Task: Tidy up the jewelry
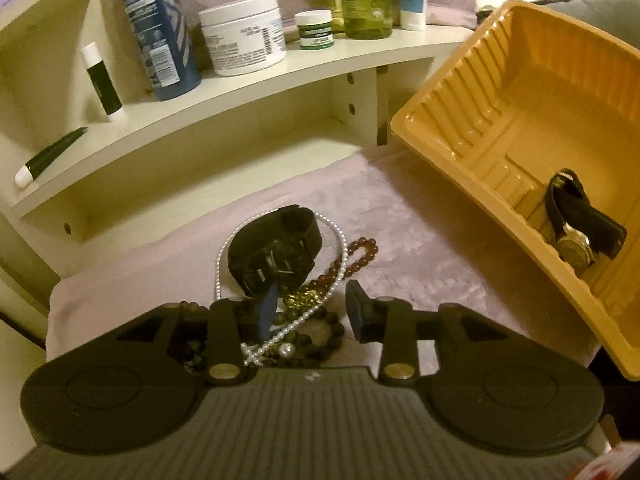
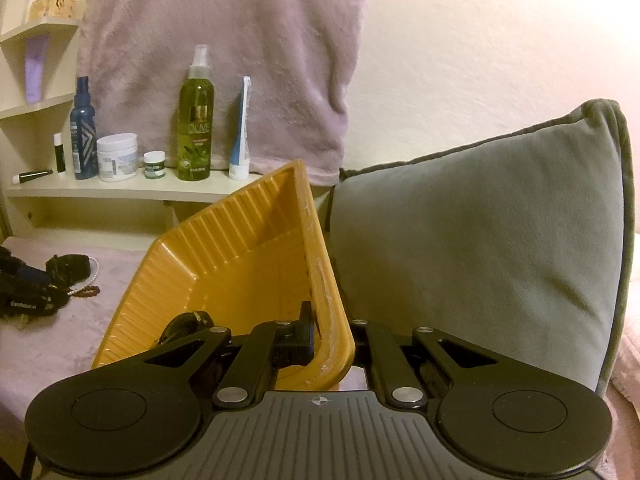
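Observation:
A pile of jewelry lies on the pink cloth: a black watch (image 1: 272,256), a pearl necklace (image 1: 340,272), brown beads (image 1: 362,254), a gold piece (image 1: 302,300) and dark beads (image 1: 320,340). My left gripper (image 1: 312,308) is open, low over the pile, its fingers either side of the gold piece. An orange tray (image 1: 500,132) is tilted up at the right and holds a silver-faced watch with a black strap (image 1: 580,228). My right gripper (image 2: 328,344) is shut on the orange tray's rim (image 2: 332,320) and holds it tilted.
A cream shelf (image 1: 248,92) behind the cloth carries bottles, a white jar (image 1: 242,34) and tubes. A grey cushion (image 2: 480,248) stands right of the tray. The pink cloth (image 1: 420,240) covers the surface.

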{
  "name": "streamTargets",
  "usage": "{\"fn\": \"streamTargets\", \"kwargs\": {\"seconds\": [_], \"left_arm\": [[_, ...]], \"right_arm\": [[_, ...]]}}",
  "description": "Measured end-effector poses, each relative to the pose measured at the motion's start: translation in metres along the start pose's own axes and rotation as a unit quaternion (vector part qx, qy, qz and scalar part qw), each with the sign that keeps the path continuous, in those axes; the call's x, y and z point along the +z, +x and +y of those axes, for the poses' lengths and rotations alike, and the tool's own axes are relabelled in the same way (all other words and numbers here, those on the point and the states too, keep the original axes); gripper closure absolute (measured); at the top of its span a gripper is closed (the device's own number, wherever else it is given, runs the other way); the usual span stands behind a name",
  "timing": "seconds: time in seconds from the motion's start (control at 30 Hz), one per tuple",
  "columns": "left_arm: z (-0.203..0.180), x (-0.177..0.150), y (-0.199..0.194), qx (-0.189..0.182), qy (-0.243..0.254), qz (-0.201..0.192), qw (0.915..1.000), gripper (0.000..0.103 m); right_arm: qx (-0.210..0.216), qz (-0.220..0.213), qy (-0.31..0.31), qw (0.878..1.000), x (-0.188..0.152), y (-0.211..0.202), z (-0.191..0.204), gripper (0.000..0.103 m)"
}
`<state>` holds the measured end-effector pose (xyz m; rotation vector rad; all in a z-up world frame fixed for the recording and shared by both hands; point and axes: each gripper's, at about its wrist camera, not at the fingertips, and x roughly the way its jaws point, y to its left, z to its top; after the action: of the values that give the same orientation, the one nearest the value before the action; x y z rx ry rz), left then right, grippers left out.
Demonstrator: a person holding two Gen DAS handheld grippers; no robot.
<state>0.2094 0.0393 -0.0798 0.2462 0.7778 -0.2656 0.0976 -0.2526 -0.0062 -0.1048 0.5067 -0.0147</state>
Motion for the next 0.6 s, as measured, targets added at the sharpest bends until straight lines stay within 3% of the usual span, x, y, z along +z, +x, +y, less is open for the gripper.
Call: {"fn": "streamTargets", "kwargs": {"seconds": [0.1,0.23,0.6], "left_arm": [[0.004,0.000,0.002,-0.005,-0.013,0.002,0.9999,0.071],[0.009,-0.002,0.002,-0.017,-0.028,0.006,0.9994,0.085],[0.009,0.004,-0.021,-0.007,-0.025,-0.022,0.9994,0.086]], "right_arm": [[0.001,-0.001,-0.002,1.000,0.000,0.000,0.000,0.097],[0.000,-0.002,-0.003,1.000,0.000,-0.001,0.001,0.097],[0.000,-0.002,-0.003,1.000,-0.001,-0.002,0.002,0.097]]}}
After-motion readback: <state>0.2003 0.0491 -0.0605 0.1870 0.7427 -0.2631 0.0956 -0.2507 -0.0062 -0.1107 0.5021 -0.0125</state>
